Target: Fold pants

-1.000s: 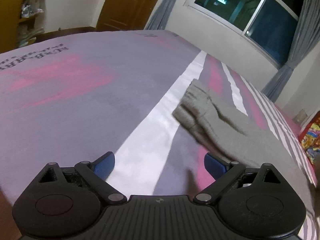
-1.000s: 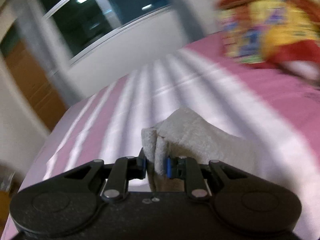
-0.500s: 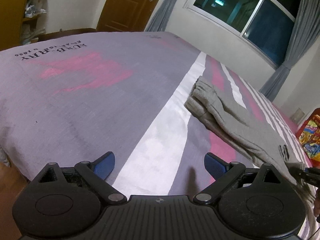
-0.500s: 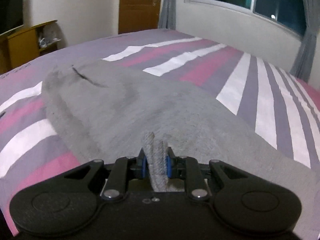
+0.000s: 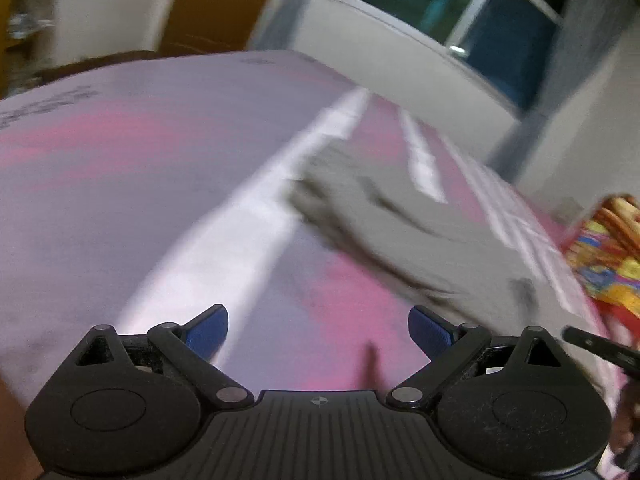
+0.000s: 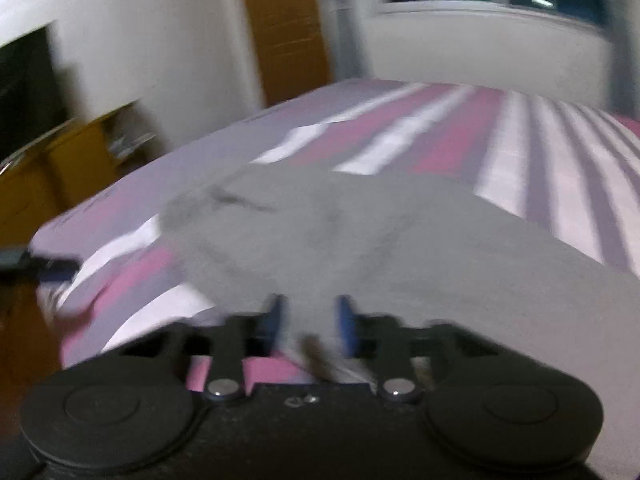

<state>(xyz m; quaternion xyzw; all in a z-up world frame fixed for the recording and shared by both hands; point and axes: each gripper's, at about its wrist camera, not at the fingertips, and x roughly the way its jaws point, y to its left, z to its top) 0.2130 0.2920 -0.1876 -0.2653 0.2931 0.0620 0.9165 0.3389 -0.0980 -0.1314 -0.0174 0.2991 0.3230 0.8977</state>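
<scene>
Pants (image 6: 360, 240) newly released, right jaws parted

Bare bedspread (image 5: 132, 184) left of the pants (image 5: 404, 220).

One bed (image 5: 120, 168) carries one pair of grey pants (image 5: 400, 220), spread flat on its striped cover. Two grippers are in play: the left gripper (image 5: 318, 330) with two blue-tipped fingers (image 5: 208, 330) set wide apart above the bed's near edge, and the right gripper (image 6: 310, 320) with two fingers (image 6: 274, 320) parted at the near edge of the pants. Beyond the bed stand one wooden door (image 6: 286, 28), one window (image 5: 460, 20) and one wooden cabinet (image 6: 60, 160). One colourful printed object (image 5: 608, 256) lies beside the bed's far side.
</scene>
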